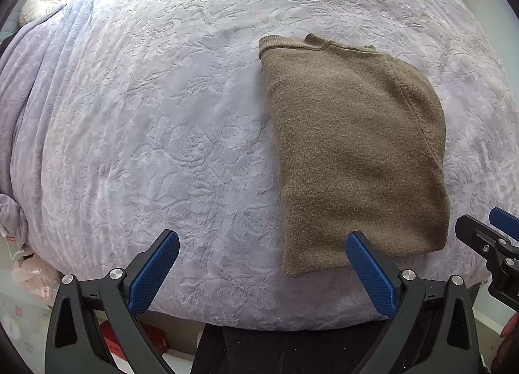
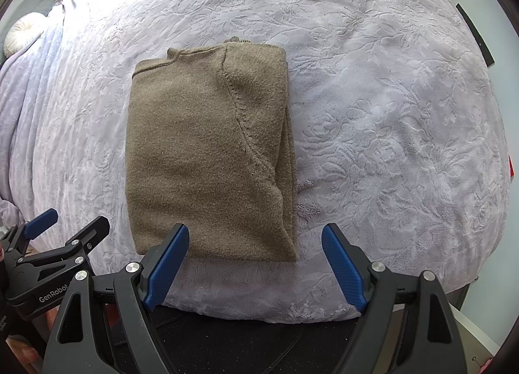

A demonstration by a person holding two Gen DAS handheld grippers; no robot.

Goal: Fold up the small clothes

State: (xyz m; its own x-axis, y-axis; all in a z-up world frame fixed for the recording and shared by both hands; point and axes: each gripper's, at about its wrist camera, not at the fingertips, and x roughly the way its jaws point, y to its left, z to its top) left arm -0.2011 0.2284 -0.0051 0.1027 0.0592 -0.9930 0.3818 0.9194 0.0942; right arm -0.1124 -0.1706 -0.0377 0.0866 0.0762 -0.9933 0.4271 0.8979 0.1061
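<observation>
A brown knit sweater (image 1: pixel 353 153) lies folded into a narrow rectangle on the lilac bedspread (image 1: pixel 162 114), collar at the far end. It also shows in the right wrist view (image 2: pixel 207 153). My left gripper (image 1: pixel 261 271) is open and empty, held near the sweater's near hem, its right finger over the hem's edge. My right gripper (image 2: pixel 254 265) is open and empty, just in front of the near hem. Each gripper shows at the edge of the other's view, the right gripper (image 1: pixel 486 244) and the left gripper (image 2: pixel 48 244).
The bedspread (image 2: pixel 389 114) covers the whole bed, with a round cream cushion (image 1: pixel 42 4) at the far left. The bed's near edge drops to a dark floor mat (image 2: pixel 227 341). Red boxes (image 1: pixel 142 341) and a pink bag (image 1: pixel 32 280) lie on the floor at the left.
</observation>
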